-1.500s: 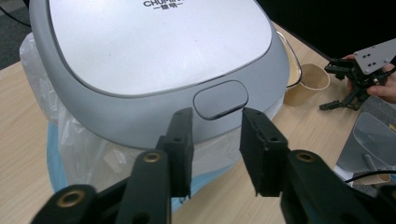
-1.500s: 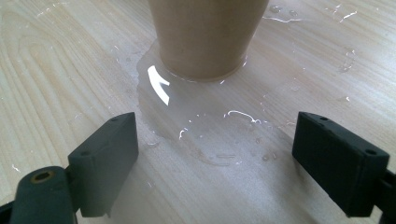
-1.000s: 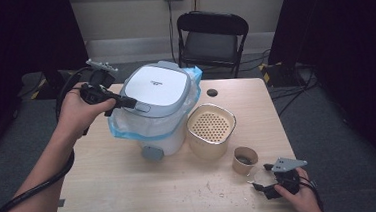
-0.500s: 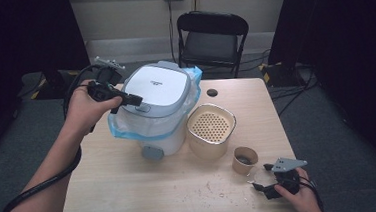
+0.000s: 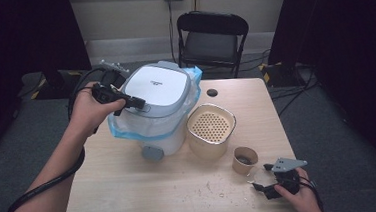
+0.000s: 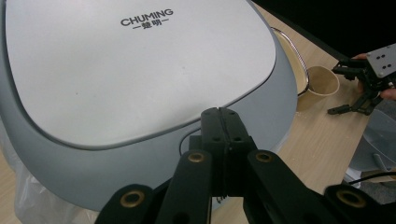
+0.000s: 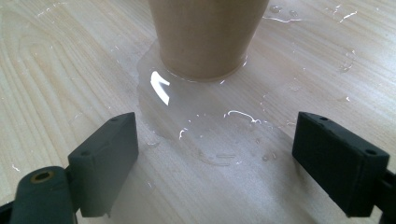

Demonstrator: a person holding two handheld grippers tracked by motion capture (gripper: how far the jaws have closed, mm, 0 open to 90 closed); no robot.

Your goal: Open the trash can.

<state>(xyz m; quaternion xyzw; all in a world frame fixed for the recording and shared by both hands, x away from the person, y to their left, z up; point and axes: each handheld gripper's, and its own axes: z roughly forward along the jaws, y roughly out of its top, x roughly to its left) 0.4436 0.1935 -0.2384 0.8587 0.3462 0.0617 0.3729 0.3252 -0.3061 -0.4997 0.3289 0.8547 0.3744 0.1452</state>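
Observation:
A white cooker with a grey-rimmed lid stands at the table's back left, its body wrapped in clear and blue plastic. My left gripper is shut, its tips resting against the lid's near-left rim. In the left gripper view the shut jaws lie over the grey rim below the lid. My right gripper is open low over the table's front right, just short of a brown paper cup. In the right gripper view the cup stands ahead of the open gripper, on a clear shiny patch.
A beige perforated pot stands between the cooker and the cup. A small black hole marks the table behind it. A black folding chair stands beyond the far edge. Crumbs lie scattered on the front of the table.
My left gripper has edged slightly to the right along the lid's rim. The right gripper has stayed in place.

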